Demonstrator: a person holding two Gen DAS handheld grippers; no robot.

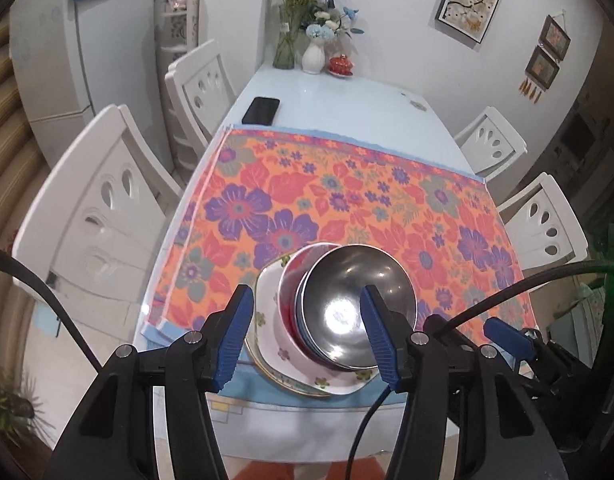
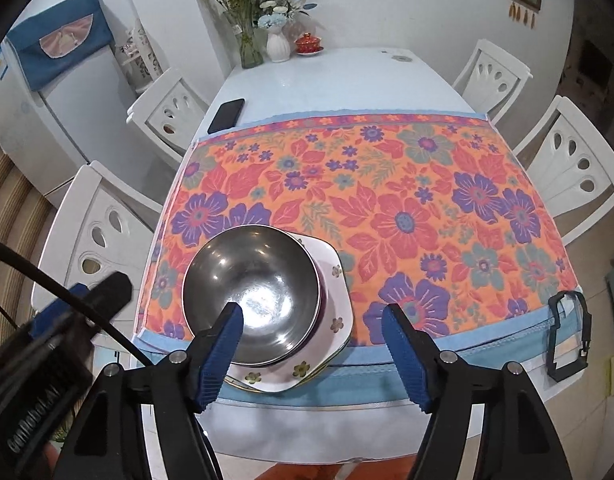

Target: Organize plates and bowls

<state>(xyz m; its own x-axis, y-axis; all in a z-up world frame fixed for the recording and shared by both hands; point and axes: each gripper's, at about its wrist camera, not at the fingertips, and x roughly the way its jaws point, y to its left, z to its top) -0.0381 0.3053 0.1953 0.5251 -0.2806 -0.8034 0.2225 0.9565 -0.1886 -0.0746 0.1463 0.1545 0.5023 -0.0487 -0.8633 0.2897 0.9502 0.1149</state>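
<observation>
A steel bowl (image 1: 339, 280) (image 2: 251, 280) tops a stack near the table's front edge. Under it nest a blue bowl (image 1: 301, 308) and a red bowl (image 1: 287, 280), all resting on white floral plates (image 1: 267, 300) (image 2: 333, 280). My left gripper (image 1: 307, 336) hovers above the stack, open, its blue fingers on either side of the bowls without touching them. My right gripper (image 2: 315, 356) is open too, with nothing between its pads; its left finger overlaps the steel bowl's near rim in the picture. Neither gripper holds anything.
An orange floral cloth (image 2: 407, 200) covers the near half of the pale blue table (image 2: 347, 76). A black phone (image 2: 227, 114), two vases (image 2: 277, 46) and a red lidded cup (image 2: 307, 44) stand further back. White chairs (image 1: 103, 208) flank both sides. A black carabiner (image 2: 567, 336) hangs at the front right edge.
</observation>
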